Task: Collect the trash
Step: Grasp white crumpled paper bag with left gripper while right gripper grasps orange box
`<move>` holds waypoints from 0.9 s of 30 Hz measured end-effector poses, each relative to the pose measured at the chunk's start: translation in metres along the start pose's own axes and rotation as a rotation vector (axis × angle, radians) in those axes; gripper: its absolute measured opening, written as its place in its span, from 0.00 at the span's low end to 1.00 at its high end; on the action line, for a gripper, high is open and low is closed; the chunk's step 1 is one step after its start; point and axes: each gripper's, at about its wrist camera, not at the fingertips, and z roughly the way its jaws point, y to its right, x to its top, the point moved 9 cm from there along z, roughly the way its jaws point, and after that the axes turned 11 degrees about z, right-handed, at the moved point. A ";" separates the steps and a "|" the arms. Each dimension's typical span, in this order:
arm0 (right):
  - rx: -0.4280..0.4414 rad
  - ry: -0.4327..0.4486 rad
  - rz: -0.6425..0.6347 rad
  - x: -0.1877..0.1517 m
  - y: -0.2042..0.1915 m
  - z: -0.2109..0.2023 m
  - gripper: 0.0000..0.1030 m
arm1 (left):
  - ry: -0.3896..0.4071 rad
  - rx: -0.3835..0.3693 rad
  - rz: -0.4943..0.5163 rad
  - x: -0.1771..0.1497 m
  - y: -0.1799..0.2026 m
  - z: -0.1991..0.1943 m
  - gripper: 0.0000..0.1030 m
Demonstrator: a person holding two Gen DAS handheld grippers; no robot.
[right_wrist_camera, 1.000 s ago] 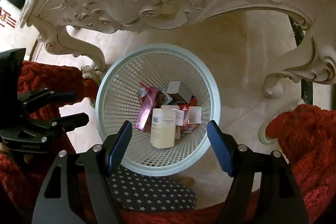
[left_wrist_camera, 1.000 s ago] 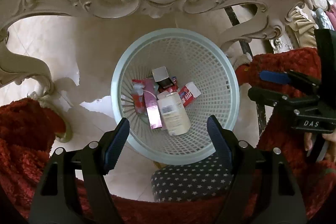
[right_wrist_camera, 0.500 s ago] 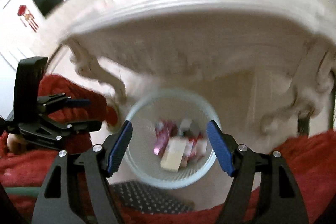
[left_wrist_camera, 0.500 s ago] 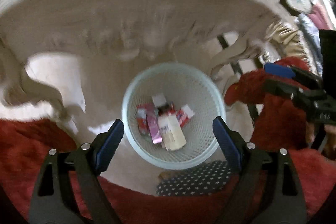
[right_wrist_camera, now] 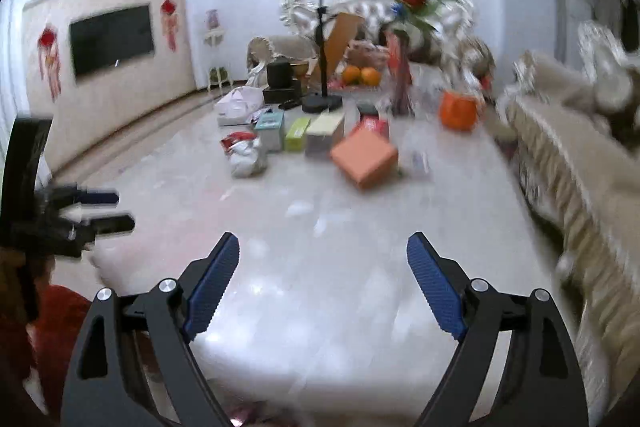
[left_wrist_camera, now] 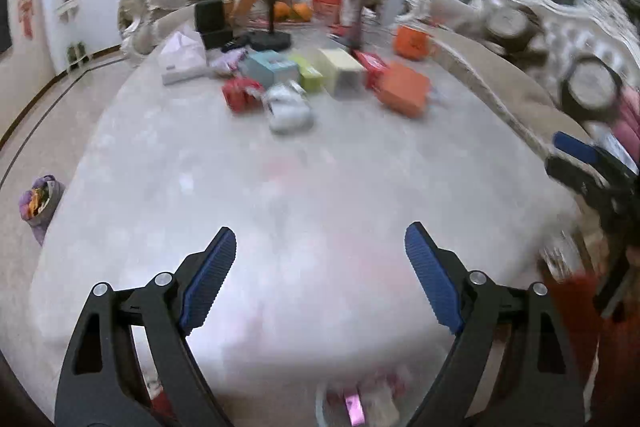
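My left gripper [left_wrist_camera: 320, 231] stands open over the near part of a white marble table top [left_wrist_camera: 280, 187], with nothing between its fingers. The jaws of my right gripper [right_wrist_camera: 323, 237] are opening, also with nothing between them. Far across the table lie a crumpled white bag [left_wrist_camera: 288, 107], a red packet [left_wrist_camera: 240, 95], an orange box [left_wrist_camera: 404, 89] and several pastel boxes [left_wrist_camera: 308, 71]. The right wrist view shows the same bag [right_wrist_camera: 246, 155] and orange box [right_wrist_camera: 364, 157]. The white trash basket [left_wrist_camera: 320, 405] peeks out below the table's near edge, blurred.
An ornate cream sofa [left_wrist_camera: 500, 67] runs along the table's right side and far end. A black stand with a pole [left_wrist_camera: 272, 35], oranges [left_wrist_camera: 292, 11] and a flower vase [left_wrist_camera: 360, 7] stand at the back. A purple bin [left_wrist_camera: 40, 203] sits on the floor at left. A red sleeve [right_wrist_camera: 60, 315] is near.
Both views swung up from the basket under the carved table edge to the table top and room. The basket slid to the bottom edge. Both grippers' jaws stand wider apart.
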 end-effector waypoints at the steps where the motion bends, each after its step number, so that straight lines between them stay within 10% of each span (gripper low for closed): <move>1: -0.012 -0.003 -0.045 0.009 0.001 0.014 0.80 | -0.013 0.044 -0.007 0.017 -0.009 0.018 0.82; 10: -0.076 -0.181 -0.416 0.045 0.007 0.140 0.80 | -0.115 0.121 -0.129 0.067 -0.053 0.125 0.82; 23: -0.101 -0.313 -0.462 0.044 0.019 0.222 0.79 | -0.175 0.108 -0.130 0.076 -0.054 0.176 0.81; 27: -0.095 -0.320 -0.427 0.041 0.015 0.224 0.71 | -0.149 0.130 -0.136 0.079 -0.061 0.173 0.40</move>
